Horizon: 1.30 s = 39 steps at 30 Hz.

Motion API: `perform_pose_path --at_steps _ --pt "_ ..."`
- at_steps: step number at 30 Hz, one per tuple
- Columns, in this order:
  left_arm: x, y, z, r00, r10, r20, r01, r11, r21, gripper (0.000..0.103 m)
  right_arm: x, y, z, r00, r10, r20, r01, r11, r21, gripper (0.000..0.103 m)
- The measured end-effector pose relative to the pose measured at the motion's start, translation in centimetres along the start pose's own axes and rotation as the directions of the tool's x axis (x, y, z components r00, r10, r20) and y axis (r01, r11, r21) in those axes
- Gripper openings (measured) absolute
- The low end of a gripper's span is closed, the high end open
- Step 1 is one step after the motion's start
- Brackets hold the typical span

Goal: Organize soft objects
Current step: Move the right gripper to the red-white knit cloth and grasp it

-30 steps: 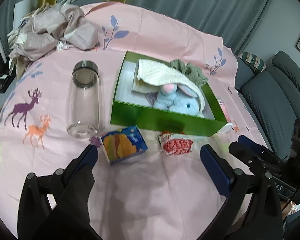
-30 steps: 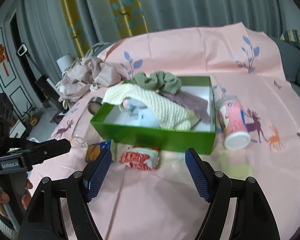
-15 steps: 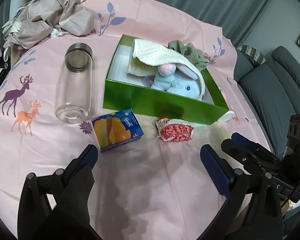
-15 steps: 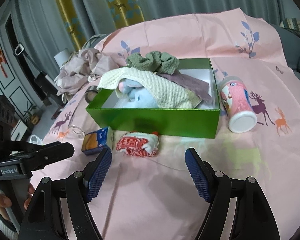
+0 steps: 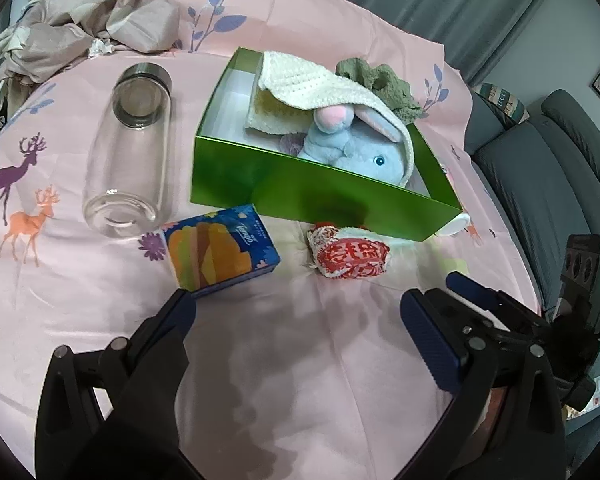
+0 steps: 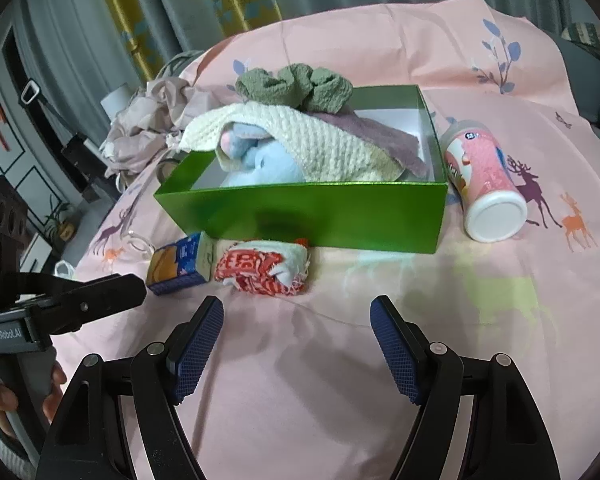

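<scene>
Both grippers were open and empty. The left gripper (image 5: 296, 316) hovered above the cloth, its left finger tip just beside the tissue pack (image 5: 220, 254). The right gripper (image 6: 296, 340) hovered low with its jaws spread, aimed at the red-and-white sock (image 6: 262, 268).

The sock lay on the pink tablecloth (image 6: 380, 360), outside the green box (image 6: 300, 212) and just beside its near wall. The tissue pack lay just beside the sock. Inside the box were a blue bunny (image 5: 352, 148), a cream knit (image 6: 312, 144), a mauve cloth (image 6: 384, 136) and a green scrunchie (image 6: 296, 84). The scrunchie sat on the far rim. A glass jar (image 5: 130, 152) and a pink cup (image 6: 484, 176) lay on their sides outside the box.

Probable remaining step: grasp the sock and place it in the box.

Hazards:
- The sock was loosely bunched. A shallow grip would likely catch one fold only, and the bundle could unroll or drop during the lift.
- A deep grip could pinch the tablecloth with the sock and drag the box and pack.
- The tissue pack was close. A wide approach could nudge it or trap it.
- The box was nearly full on one side. A careless release could leave the sock draped over the wall or dislodge the scrunchie.
- The two grippers were near each other and could collide.
</scene>
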<state>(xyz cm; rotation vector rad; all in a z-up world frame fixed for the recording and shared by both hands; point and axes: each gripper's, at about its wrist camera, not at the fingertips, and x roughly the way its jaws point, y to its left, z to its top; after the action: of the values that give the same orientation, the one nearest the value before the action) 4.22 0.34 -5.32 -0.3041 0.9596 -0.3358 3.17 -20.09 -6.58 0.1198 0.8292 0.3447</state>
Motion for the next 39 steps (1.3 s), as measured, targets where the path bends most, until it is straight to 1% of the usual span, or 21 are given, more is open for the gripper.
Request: perform_pose_path --at_steps 4,10,14,18,20,25,26,27,28,29,30,31,32,34,35,37,38,39 --pt "0.7 -0.4 0.1 0.999 -0.031 -0.016 0.031 1.000 0.008 0.102 0.5 0.2 -0.2 1.000 0.011 -0.016 -0.011 1.000 -0.005 0.077" --pt "2.2 -1.7 0.8 0.997 -0.069 -0.034 0.070 0.996 0.051 0.100 1.5 0.5 -0.3 0.999 0.021 -0.031 -0.022 0.999 -0.025 0.077" --pt "3.3 -2.5 1.4 0.994 -0.096 -0.052 0.100 0.992 0.077 0.090 2.5 0.6 -0.3 0.999 0.021 -0.042 -0.023 0.999 -0.044 0.077" --pt "4.7 -3.2 1.8 0.991 -0.108 -0.076 0.116 0.988 0.102 0.085 3.4 0.6 -0.1 0.998 0.035 -0.054 -0.039 0.998 -0.059 0.077" --pt "5.3 -3.4 2.0 0.991 -0.106 -0.082 0.115 0.987 0.109 0.078 3.9 0.7 0.0 0.997 0.041 -0.058 -0.045 0.997 -0.069 0.077" --pt "6.5 -3.4 2.8 0.990 -0.103 -0.100 0.114 0.988 0.106 0.077 4.9 1.0 0.5 0.996 0.057 -0.073 -0.064 0.993 -0.095 0.076" --pt "6.7 -3.4 2.9 0.989 -0.104 -0.106 0.115 0.988 0.106 0.071 5.1 1.2 0.6 0.995 0.059 -0.075 -0.067 0.993 -0.101 0.074" --pt "7.0 -3.4 3.0 0.988 -0.102 -0.114 0.114 0.988 0.106 0.067 5.3 1.3 0.7 0.995 0.061 -0.076 -0.069 0.992 -0.108 0.072" --pt "7.4 -3.3 3.1 0.987 -0.094 -0.128 0.108 0.988 0.107 0.062 5.6 1.4 0.9 0.995 0.063 -0.076 -0.071 0.990 -0.118 0.071" --pt "7.7 -3.3 3.1 0.987 -0.084 -0.140 0.100 0.989 0.106 0.061 5.8 1.5 1.0 0.995 0.065 -0.077 -0.074 0.990 -0.123 0.070" --pt "7.9 -3.3 3.1 0.986 -0.083 -0.146 0.099 0.990 0.105 0.060 6.0 1.6 1.0 0.994 0.069 -0.079 -0.078 0.989 -0.126 0.064" --pt "8.2 -3.3 3.1 0.984 -0.085 -0.157 0.102 0.989 0.103 0.058 6.3 1.7 1.2 0.993 0.078 -0.088 -0.089 0.988 -0.125 0.061" --pt "8.4 -3.3 3.0 0.983 -0.086 -0.162 0.104 0.989 0.102 0.055 6.5 1.7 1.1 0.992 0.082 -0.094 -0.094 0.988 -0.125 0.056" --pt "8.5 -3.5 3.0 0.983 -0.081 -0.167 0.100 0.989 0.109 0.055 6.8 1.9 1.1 0.994 0.062 -0.093 -0.075 0.988 -0.136 0.053" --pt "8.6 -3.5 3.0 0.983 -0.076 -0.166 0.096 0.989 0.112 0.055 6.9 2.0 1.1 0.994 0.053 -0.094 -0.066 0.988 -0.136 0.048" --pt "8.5 -3.4 3.0 0.984 -0.080 -0.161 0.098 0.989 0.106 0.054 7.0 1.6 1.1 0.994 0.058 -0.094 -0.069 0.990 -0.121 0.044" --pt "8.5 -3.4 3.0 0.983 -0.083 -0.162 0.100 0.990 0.102 0.052 6.9 1.5 1.1 0.994 0.055 -0.092 -0.066 0.991 -0.119 0.039" --pt "8.5 -3.4 3.1 0.983 -0.083 -0.162 0.100 0.990 0.101 0.052 6.9 1.4 1.1 0.995 0.048 -0.090 -0.059 0.991 -0.119 0.037"
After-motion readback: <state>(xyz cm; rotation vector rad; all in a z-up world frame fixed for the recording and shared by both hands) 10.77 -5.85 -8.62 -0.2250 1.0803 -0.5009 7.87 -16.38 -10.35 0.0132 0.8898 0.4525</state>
